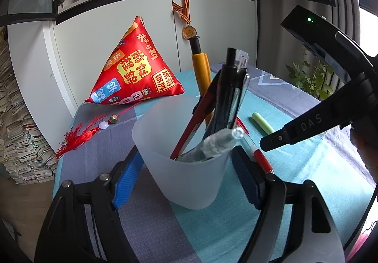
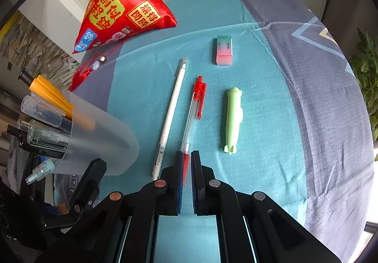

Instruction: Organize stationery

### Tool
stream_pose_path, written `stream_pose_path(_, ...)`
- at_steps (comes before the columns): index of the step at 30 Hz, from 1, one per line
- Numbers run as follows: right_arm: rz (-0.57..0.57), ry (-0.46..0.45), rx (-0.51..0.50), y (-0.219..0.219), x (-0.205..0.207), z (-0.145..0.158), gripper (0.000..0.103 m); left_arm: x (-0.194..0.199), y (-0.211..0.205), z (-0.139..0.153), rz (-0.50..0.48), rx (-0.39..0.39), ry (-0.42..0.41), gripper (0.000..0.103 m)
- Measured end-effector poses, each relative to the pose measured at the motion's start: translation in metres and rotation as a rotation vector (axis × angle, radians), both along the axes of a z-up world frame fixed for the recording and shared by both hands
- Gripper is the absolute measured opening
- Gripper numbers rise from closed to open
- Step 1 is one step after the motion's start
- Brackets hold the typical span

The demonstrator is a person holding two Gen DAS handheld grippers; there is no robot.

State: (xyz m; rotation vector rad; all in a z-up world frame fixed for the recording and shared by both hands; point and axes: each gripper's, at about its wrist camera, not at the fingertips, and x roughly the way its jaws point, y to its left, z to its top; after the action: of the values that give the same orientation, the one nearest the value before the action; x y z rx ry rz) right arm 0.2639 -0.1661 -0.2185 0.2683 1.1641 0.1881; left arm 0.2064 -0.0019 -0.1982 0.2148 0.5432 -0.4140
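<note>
My left gripper (image 1: pixel 186 168) is shut on a frosted plastic cup (image 1: pixel 189 168) that holds several pens, tilted above the table. The cup also shows in the right wrist view (image 2: pixel 104 140). My right gripper (image 2: pixel 186 161) is shut on the tip end of a red pen (image 2: pixel 193 116) that lies on the teal cloth. A white pen (image 2: pixel 170 116) lies just left of it, a green highlighter (image 2: pixel 232 118) to its right, and a pink and green eraser (image 2: pixel 224 50) farther back.
A red pyramid-shaped pouch (image 2: pixel 122 5) with a red tassel (image 1: pixel 80 135) stands at the back left of the table. White cabinet doors (image 1: pixel 94 38) rise behind it. The table's rounded edge (image 2: pixel 349 121) drops off at the right, with a plant (image 2: pixel 366 69) beyond.
</note>
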Motion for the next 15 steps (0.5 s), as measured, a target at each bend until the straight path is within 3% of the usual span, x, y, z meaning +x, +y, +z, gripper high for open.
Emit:
stream_pose_path(10, 0.003, 0.002, 0.0, 0.003, 0.014, -0.003, 0.005, 0.003, 0.002, 0.003, 0.026, -0.006, -0.027, 0.083)
stream_pose_path(13, 0.001, 0.006, -0.009, 0.004, 0.017, -0.004, 0.006, 0.002, 0.002, 0.003, 0.002, -0.01, -0.03, 0.074)
stream_pose_path(15, -0.004, 0.012, -0.011, 0.005, 0.019, -0.005, 0.006, 0.0, 0.0, 0.003, 0.001, -0.002, -0.036, 0.074)
